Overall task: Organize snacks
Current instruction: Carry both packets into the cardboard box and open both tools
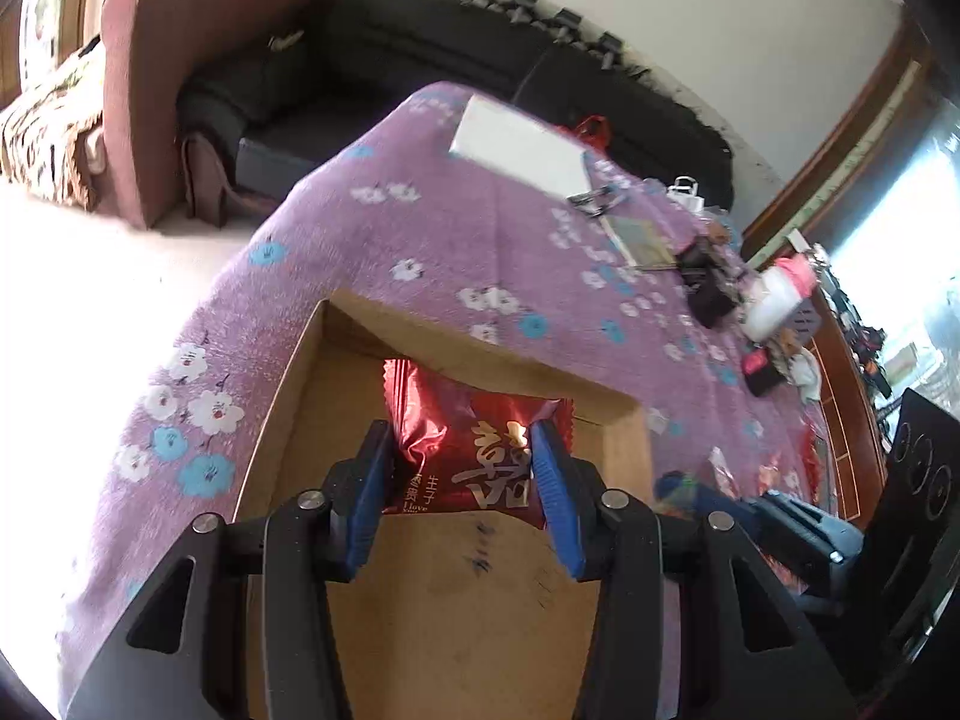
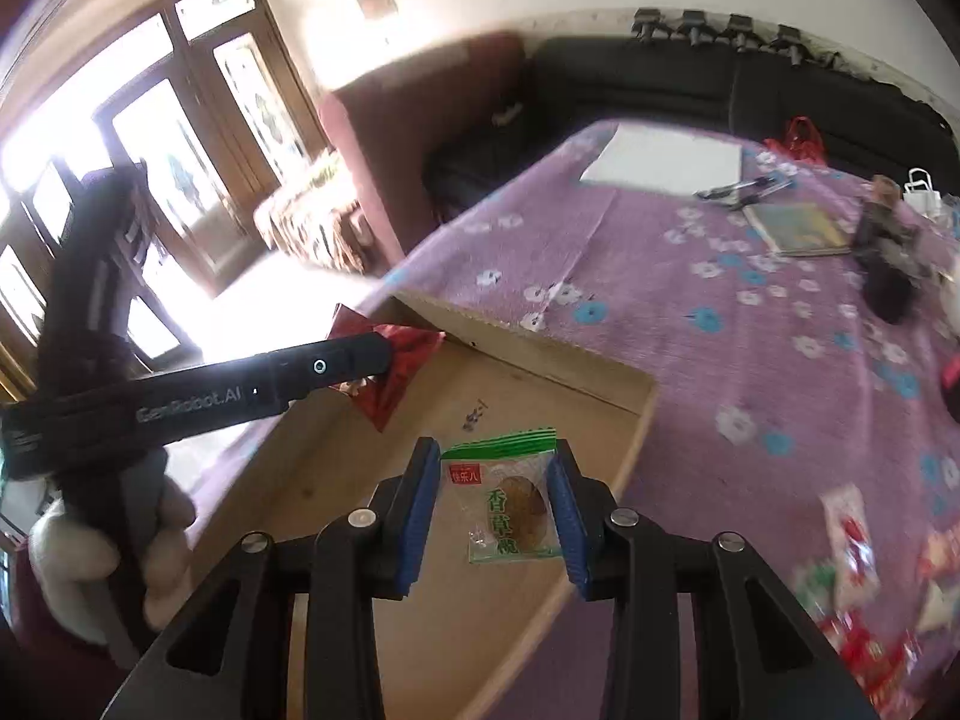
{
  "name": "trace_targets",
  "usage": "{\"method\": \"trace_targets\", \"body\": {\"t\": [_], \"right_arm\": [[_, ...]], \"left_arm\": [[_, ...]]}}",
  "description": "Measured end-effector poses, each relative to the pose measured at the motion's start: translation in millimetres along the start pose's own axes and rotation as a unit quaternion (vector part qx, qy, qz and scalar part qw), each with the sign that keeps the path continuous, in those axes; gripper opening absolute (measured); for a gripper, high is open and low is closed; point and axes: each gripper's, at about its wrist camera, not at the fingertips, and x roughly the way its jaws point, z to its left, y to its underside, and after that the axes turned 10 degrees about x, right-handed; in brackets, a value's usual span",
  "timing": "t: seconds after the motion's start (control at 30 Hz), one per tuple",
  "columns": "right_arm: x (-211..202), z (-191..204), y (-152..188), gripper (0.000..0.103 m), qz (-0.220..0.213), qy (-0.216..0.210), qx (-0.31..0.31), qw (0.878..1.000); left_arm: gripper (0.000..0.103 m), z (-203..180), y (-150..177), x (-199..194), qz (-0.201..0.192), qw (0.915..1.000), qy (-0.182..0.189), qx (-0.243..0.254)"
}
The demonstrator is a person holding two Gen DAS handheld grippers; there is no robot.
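Left gripper [image 1: 462, 462], lower centre of the left wrist view: jaws narrowed on a red foil snack packet [image 1: 465, 450], blue pads pressing its two side edges, the packet held above the floor of the open cardboard box [image 1: 456, 588] that fills the lower middle of the frame. Right gripper [image 2: 495, 504], lower centre of the right wrist view: jaws narrowed on a clear packet with green print [image 2: 510, 498], a round biscuit visible inside, held over the same box near its right wall. The box rests on a table under a purple flowered cloth [image 2: 750, 330]; further loose snacks [image 2: 858, 594] lie on the cloth at the lower right of that view, blurred. Assessment: both packets appear light, soft-walled and air-cushioned; the foil looks slippery and already creases under the pads. The biscuit is judged brittle, so the grip belongs on the packet's side margins with modest pressure, not across the biscuit. Release low over the box floor is advised
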Motion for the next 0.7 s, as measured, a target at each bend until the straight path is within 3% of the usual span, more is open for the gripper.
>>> {"method": "trace_targets", "body": {"t": [0.17,0.3,0.4,0.47,0.63,0.7], "right_arm": [[42,-4,-5,0.037,0.022,0.006,0.003,1.000],[52,-9,-6,0.040,0.026,0.009,0.000,1.000],[56,-11,-7,0.042,0.026,0.014,-0.001,1.000],[55,-15,-8,0.054,0.024,0.010,0.007,1.000],[36,-19,-11,0.056,0.006,-0.009,0.031,0.999],[28,-19,-13,0.061,0.001,-0.015,0.035,0.999]], "left_arm": [[0.045,15,-2,24,0.021,0.9997,-0.003,-0.014],[0.048,20,-2,30,0.027,0.9994,-0.011,-0.018],[0.050,25,-3,31,0.022,0.9993,-0.011,-0.029],[0.050,28,-4,29,0.020,0.9992,-0.015,-0.030],[0.050,31,-4,10,0.006,0.9986,0.004,-0.053],[0.050,30,-4,-2,-0.006,0.9985,0.002,-0.055]]}}
